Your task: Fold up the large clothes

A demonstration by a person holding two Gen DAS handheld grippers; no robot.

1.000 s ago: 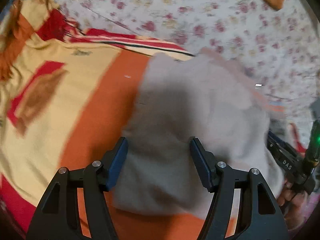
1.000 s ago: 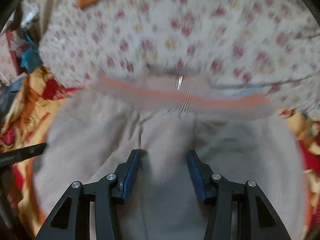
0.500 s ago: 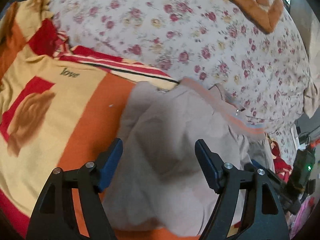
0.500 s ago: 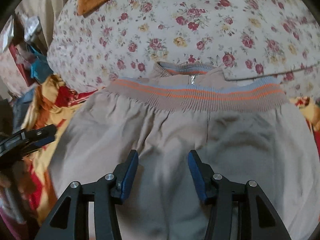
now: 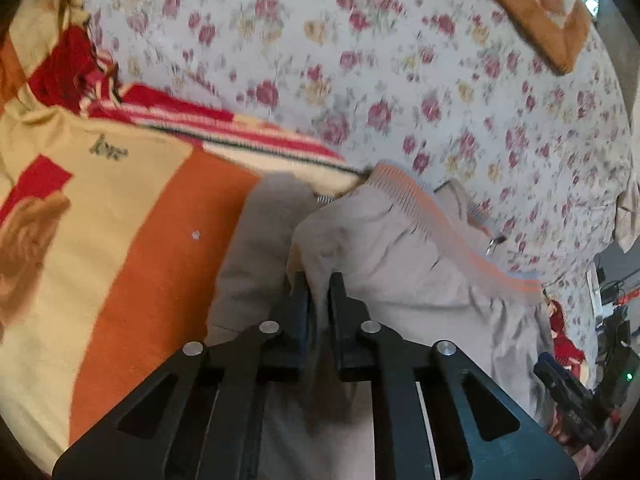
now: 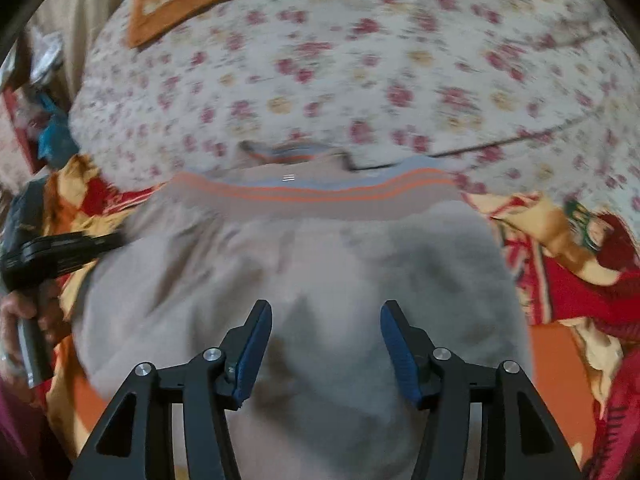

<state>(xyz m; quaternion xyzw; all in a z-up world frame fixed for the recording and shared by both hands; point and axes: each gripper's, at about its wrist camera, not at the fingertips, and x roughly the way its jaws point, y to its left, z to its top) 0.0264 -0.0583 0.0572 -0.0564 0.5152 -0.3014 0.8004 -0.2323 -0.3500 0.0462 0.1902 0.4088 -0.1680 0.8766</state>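
Observation:
A beige garment (image 5: 404,264) with an orange and grey striped ribbed band (image 5: 436,224) lies on an orange, yellow and red blanket. My left gripper (image 5: 319,284) is shut on a pinched fold of the garment at its left side. In the right wrist view the garment (image 6: 280,272) spreads wide, its striped band (image 6: 320,194) at the far edge. My right gripper (image 6: 326,316) is open just above the cloth near its middle, holding nothing. The left gripper (image 6: 76,246) shows at the left edge of that view, and the right gripper body (image 5: 572,400) shows at the lower right of the left wrist view.
The blanket (image 5: 132,240) covers the bed to the left, and also shows to the right (image 6: 568,280). A floral bedsheet (image 5: 400,60) rises behind the garment. An orange patterned cloth (image 5: 532,8) lies at the far top. Clutter (image 6: 44,132) stands at the bed's left side.
My left gripper closed from wide open onto a fold of the garment. My right gripper stayed open and moved a little over the cloth.

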